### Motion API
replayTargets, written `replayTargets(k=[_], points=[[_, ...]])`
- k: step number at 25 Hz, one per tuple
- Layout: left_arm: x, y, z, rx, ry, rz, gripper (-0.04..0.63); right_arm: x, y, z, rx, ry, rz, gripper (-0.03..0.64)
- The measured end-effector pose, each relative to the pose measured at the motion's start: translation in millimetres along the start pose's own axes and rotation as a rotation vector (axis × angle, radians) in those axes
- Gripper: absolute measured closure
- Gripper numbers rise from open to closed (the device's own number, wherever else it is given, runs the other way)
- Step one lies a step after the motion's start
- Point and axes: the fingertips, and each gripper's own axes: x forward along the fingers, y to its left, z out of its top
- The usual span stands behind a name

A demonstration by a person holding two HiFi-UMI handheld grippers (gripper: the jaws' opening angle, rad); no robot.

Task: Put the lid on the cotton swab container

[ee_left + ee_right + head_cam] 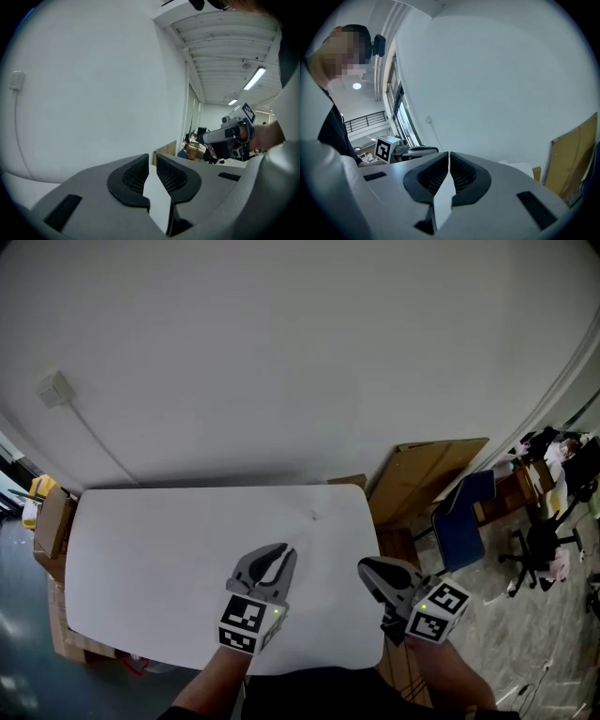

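Observation:
Neither a cotton swab container nor a lid shows in any view. The white table [141,549] is bare where I can see it. My left gripper [285,551] hangs over the table's near middle, and in the left gripper view [153,157] a narrow slit shows between its jaws with nothing in it. My right gripper [364,566] is over the table's near right edge. Its jaws meet at the tips in the right gripper view [449,153] and hold nothing. Each gripper view also catches the other gripper, the right one [229,138] and the left one [388,149].
A flat cardboard sheet [427,470] leans on the wall right of the table, with a blue chair [464,521] beside it. A cardboard box [52,521] stands at the table's left end. A wall socket [53,388] with a cable is above.

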Motion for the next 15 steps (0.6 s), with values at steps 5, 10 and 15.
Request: replayTargets(k=[5,10,15], points=[[32.0,12.9,-11.4,-0.012,0.034,0.013,0.443,32.4,-32.7,-1.0,0.001,0.022,-0.001,0.600],[58.0,20.8,-28.5,-0.014,0.058,-0.001,0.405,62.1,-54.1,-6.2,0.008,0.041,0.008,0.598],[82.7,31.3,-48.2,-0.020,0.069,-0.013,0.373,83.9,-76.7,-19.5,0.022,0.072,0.003,0.598]])
